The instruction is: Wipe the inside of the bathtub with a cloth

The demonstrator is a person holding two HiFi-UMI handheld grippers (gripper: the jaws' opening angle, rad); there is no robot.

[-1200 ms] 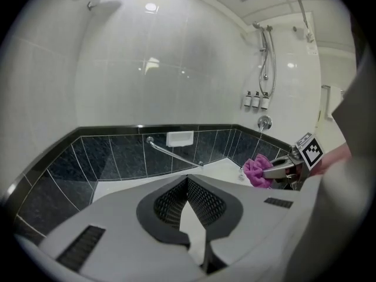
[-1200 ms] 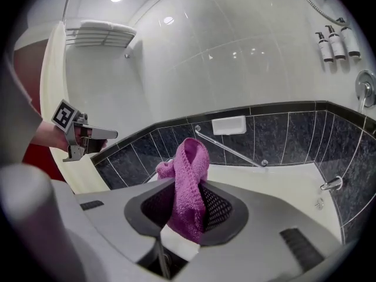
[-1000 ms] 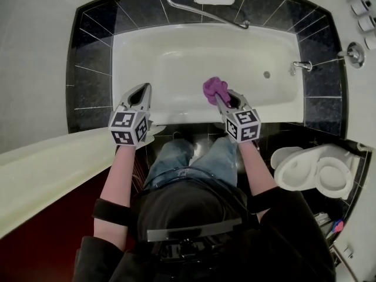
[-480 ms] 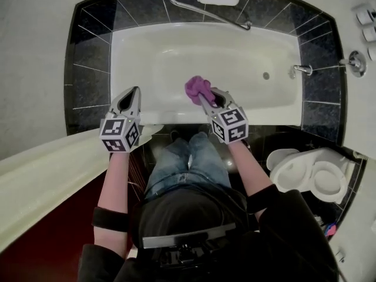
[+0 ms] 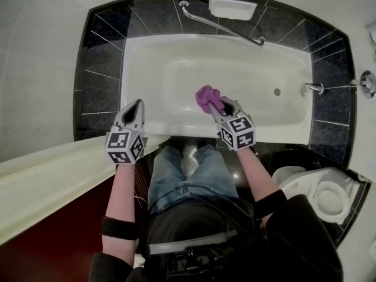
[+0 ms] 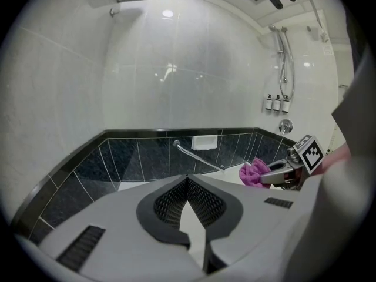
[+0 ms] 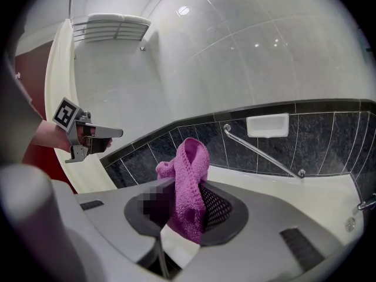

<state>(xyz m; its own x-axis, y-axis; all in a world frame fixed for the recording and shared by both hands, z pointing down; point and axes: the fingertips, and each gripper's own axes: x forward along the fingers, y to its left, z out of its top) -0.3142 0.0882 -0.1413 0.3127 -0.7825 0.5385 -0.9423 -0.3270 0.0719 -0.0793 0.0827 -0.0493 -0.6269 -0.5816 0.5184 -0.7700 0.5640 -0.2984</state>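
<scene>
The white bathtub (image 5: 176,69) lies across the top of the head view, framed by black tiles. My right gripper (image 5: 214,106) is shut on a purple cloth (image 5: 207,97) and holds it over the tub's near side, right of the middle. Whether the cloth touches the tub I cannot tell. In the right gripper view the cloth (image 7: 191,181) hangs bunched between the jaws. My left gripper (image 5: 136,103) hovers at the tub's near rim to the left, shut and empty. In the left gripper view its tips (image 6: 187,180) meet, and the cloth (image 6: 252,172) shows at the right.
A slanted grab bar (image 5: 223,21) and a white soap dish (image 5: 232,7) are on the far tiled wall. The tap (image 5: 314,88) is at the tub's right end. A toilet (image 5: 320,195) stands at the lower right, a cream shower curtain (image 5: 53,175) at the left.
Both grippers have shifted a little to the left along the tub's near side, the right one carrying the cloth. Both sets of jaws look unchanged.
</scene>
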